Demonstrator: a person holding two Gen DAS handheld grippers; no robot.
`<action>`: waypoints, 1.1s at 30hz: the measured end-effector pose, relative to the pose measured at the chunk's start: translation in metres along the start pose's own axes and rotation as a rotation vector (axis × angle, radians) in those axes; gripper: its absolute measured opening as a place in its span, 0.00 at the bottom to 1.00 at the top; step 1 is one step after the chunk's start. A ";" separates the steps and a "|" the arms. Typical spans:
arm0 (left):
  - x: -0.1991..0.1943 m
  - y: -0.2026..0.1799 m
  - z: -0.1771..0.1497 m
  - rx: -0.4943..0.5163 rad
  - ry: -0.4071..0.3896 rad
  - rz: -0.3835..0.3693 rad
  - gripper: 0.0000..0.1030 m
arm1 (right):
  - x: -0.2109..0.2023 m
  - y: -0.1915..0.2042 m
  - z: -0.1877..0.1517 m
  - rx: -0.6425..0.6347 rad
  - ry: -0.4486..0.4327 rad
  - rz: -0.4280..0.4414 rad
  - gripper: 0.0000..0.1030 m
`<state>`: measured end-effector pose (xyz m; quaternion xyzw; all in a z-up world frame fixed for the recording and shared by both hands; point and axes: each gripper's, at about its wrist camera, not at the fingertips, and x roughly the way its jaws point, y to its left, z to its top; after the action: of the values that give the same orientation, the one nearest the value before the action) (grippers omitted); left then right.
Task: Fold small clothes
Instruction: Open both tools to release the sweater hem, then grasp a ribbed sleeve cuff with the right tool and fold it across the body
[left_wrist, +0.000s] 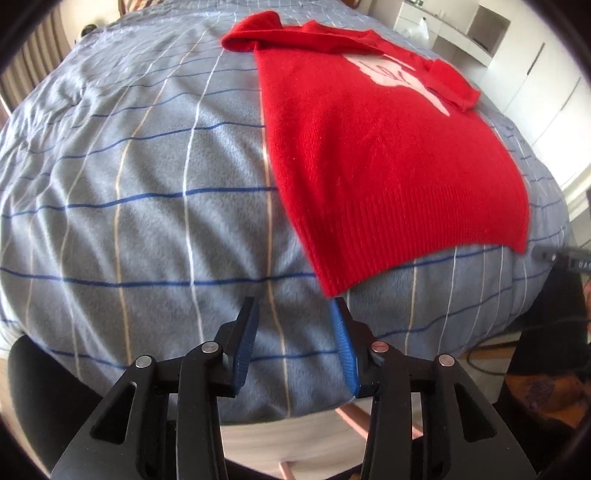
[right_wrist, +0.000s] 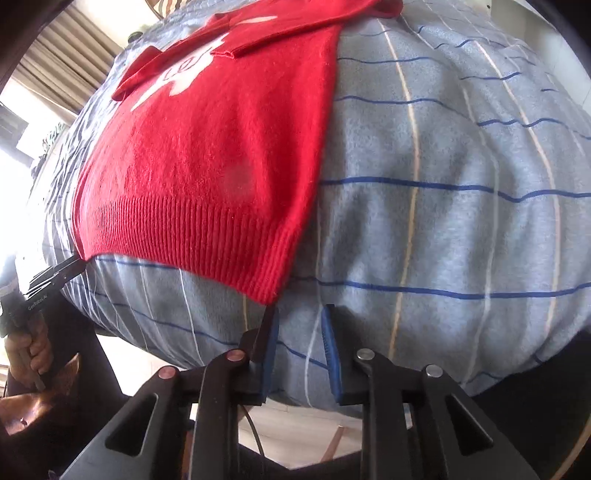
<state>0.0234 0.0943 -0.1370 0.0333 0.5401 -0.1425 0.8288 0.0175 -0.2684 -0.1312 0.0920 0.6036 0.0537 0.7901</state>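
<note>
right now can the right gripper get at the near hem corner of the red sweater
Probably yes. The right gripper is open and empty, just short of the red sweater, whose hem corner lies flat on the blanket with nothing between.

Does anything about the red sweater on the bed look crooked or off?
Slightly. The red sweater lies flat on the checked blanket, but its far sleeve is bunched into a rumpled fold near the shoulder, and its ribbed hem hangs partly over the bed's near edge. No damage shows.
</note>
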 end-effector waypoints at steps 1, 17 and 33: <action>-0.010 0.002 -0.003 0.009 -0.018 0.020 0.41 | -0.017 0.000 0.007 -0.035 -0.051 -0.043 0.24; -0.026 0.063 0.022 -0.304 -0.340 0.212 0.73 | 0.067 0.070 0.202 -0.453 -0.262 -0.053 0.42; -0.012 0.086 0.016 -0.435 -0.285 0.172 0.73 | -0.083 -0.258 0.153 0.494 -0.496 -0.195 0.06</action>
<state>0.0560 0.1756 -0.1278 -0.1202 0.4309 0.0444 0.8932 0.1367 -0.5493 -0.0684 0.2320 0.3945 -0.1934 0.8679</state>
